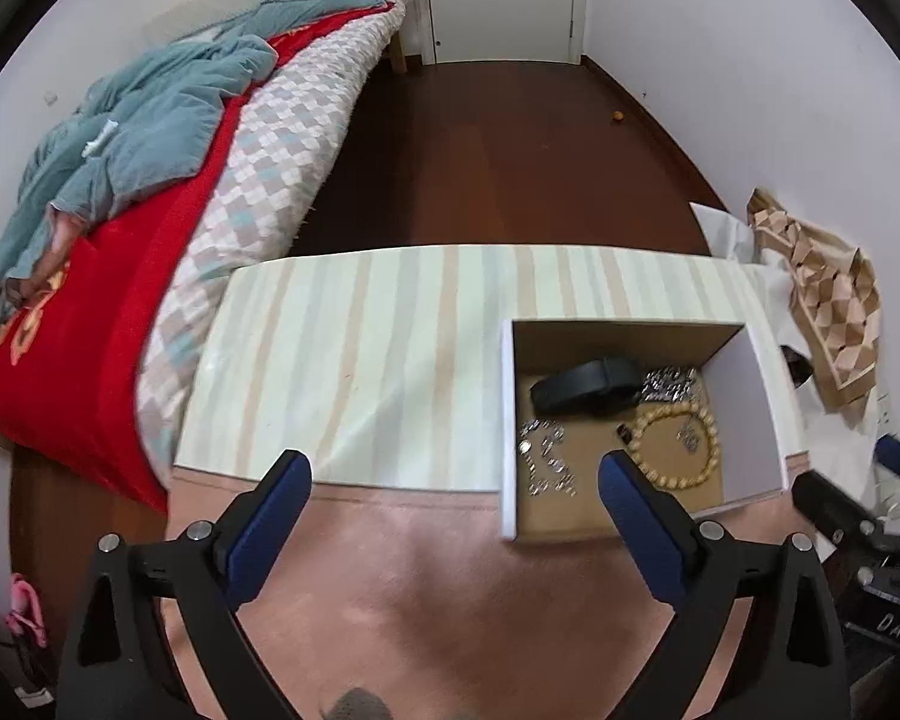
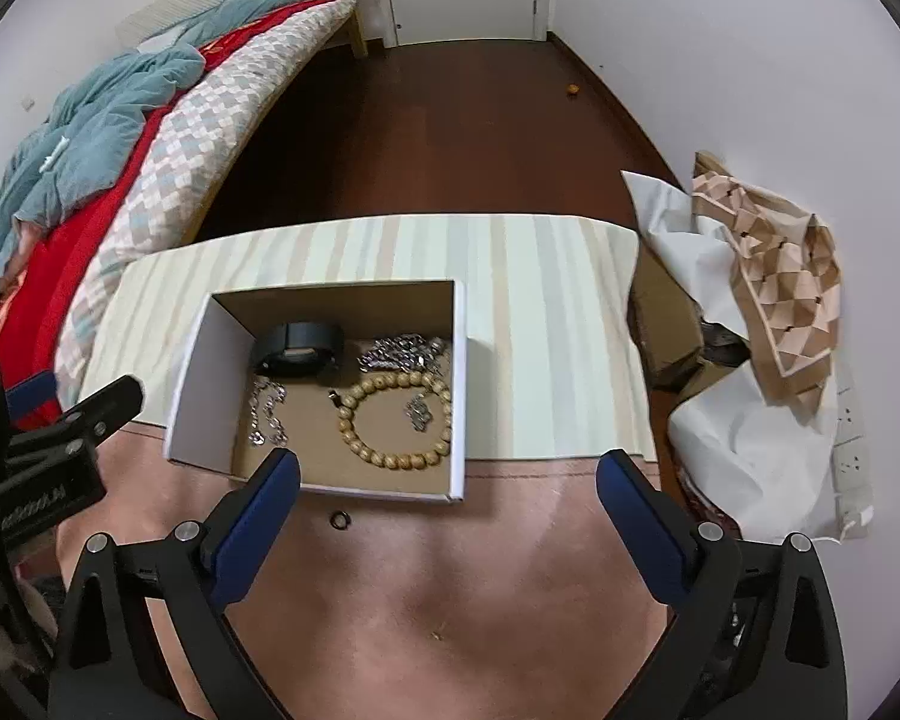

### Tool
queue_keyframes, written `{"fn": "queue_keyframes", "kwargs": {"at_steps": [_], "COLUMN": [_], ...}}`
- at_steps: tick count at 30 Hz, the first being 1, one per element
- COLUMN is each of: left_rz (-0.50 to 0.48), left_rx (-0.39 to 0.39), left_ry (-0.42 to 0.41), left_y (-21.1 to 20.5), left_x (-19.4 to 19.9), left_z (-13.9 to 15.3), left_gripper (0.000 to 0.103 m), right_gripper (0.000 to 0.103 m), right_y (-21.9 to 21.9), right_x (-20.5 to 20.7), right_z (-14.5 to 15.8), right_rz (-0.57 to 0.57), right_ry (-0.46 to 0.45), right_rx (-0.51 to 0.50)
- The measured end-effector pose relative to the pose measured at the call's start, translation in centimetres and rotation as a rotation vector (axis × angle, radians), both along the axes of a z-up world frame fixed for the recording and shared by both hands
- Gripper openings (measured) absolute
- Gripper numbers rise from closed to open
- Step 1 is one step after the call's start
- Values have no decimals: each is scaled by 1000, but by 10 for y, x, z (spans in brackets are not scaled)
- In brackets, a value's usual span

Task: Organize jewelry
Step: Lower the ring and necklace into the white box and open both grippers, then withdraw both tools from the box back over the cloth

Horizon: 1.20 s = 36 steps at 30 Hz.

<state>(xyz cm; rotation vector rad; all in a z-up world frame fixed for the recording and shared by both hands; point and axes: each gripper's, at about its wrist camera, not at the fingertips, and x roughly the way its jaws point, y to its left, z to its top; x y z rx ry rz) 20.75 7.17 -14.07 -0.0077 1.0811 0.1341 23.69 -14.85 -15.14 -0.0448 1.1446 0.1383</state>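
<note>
- Dark wooden flooring is showing behind one table point(image 2: 510, 570) that is wearing a pink cover with one striped cloth point(image 2: 540, 312) lying across its far part.
- One bed point(image 1: 150, 210) is standing at the left, carrying one red blanket and one crumpled blue blanket.
- One open cardboard box point(image 2: 459, 390) is sitting on the table, straddling the near edge of the striped cloth.
- Inside the box, one black band point(image 2: 299, 348) is lying at the back, and one wooden bead bracelet point(image 2: 399, 420) is lying in front of it with one small silver charm inside its loop.
- Two silver chain pieces are also lying in the box: one pile point(image 2: 399, 353) at the back right, one strand point(image 2: 267, 411) along the left.
- One small dark ring point(image 2: 338, 519) is lying on the pink cover, outside the box, just beside its near wall.
- Left gripper point(image 1: 455, 480) is hovering released, its blue fingers spread wide with nothing between them.
- Right gripper point(image 2: 448, 480) is likewise hanging released and grasping nothing.
</note>
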Motion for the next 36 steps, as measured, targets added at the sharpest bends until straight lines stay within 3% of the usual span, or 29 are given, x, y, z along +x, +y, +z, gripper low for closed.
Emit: {"fn": "queue_keyframes", "kwargs": {"at_steps": [8,25,36], "left_rz": [1,-17,53], "left_rx": [26,49,55], "left_ry": [-51,-188,-212], "left_y": [-4,-15,-10], "left_x": [-30,-105,-128], "left_z": [21,90,99], "left_gripper": [100,100,100], "right_gripper": [103,103,103], "right_y": [0,-3,-2], "right_x": [-24,-97,-123], "right_z": [18,97,116], "right_rz": [-14,-7,2], "right_ry": [-56,-203,-243], "right_rx": [-37,-40,-29]}}
